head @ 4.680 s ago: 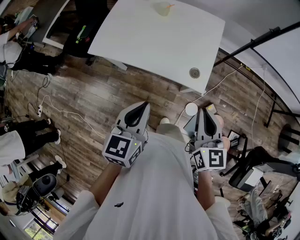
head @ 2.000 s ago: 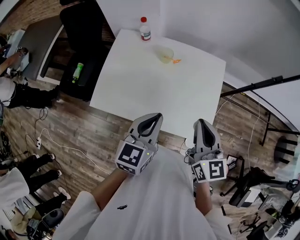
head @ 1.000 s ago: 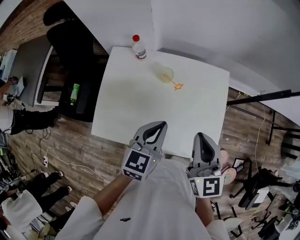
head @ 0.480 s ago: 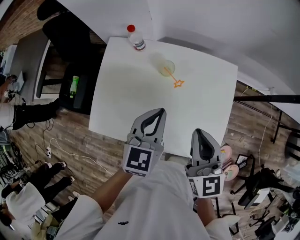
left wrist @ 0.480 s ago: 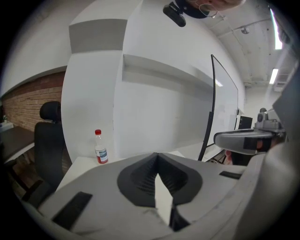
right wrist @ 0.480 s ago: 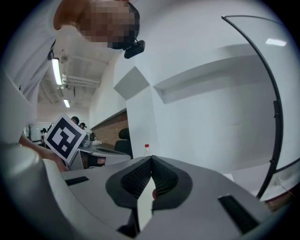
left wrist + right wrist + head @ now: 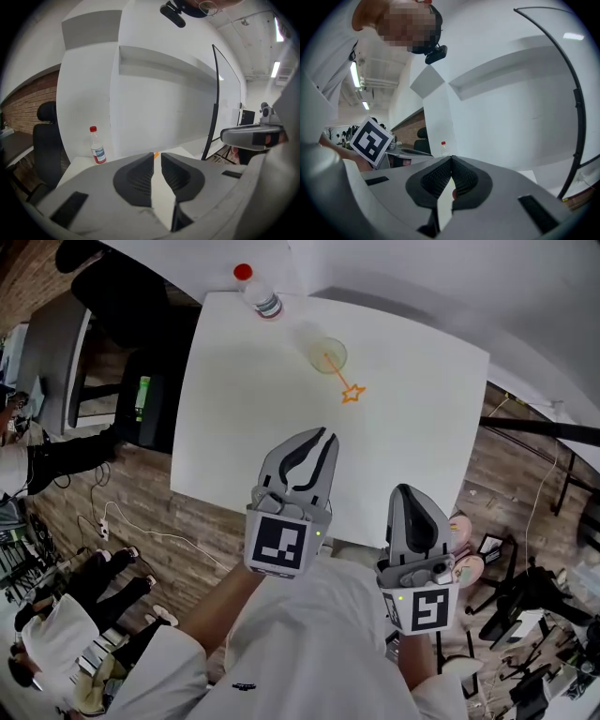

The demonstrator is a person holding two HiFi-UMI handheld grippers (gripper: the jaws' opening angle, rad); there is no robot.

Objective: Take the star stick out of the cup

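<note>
A clear cup [image 7: 327, 354] stands at the far side of the white table [image 7: 422, 381]. An orange star stick [image 7: 352, 393] leans out of it toward me, star end down on the table; in the left gripper view only a sliver of the star stick [image 7: 156, 153] shows past the jaw tips. My left gripper [image 7: 319, 435] hovers over the table's near part, well short of the cup. Its jaws are opening, a narrow gap between them and nothing in it [image 7: 157, 157]. My right gripper [image 7: 410, 491] hangs at the table's near edge, shut and holding nothing [image 7: 451, 159].
A plastic bottle [image 7: 255, 292] with a red cap stands at the table's far left corner, left of the cup, and shows in both gripper views [image 7: 97, 147] [image 7: 443, 149]. A black chair [image 7: 122, 306] stands left of the table. White walls rise behind; wood floor lies around.
The view has closed in on the table. My left gripper moved forward over the table's near part and its jaws parted. The right gripper stays shut near the edge.
</note>
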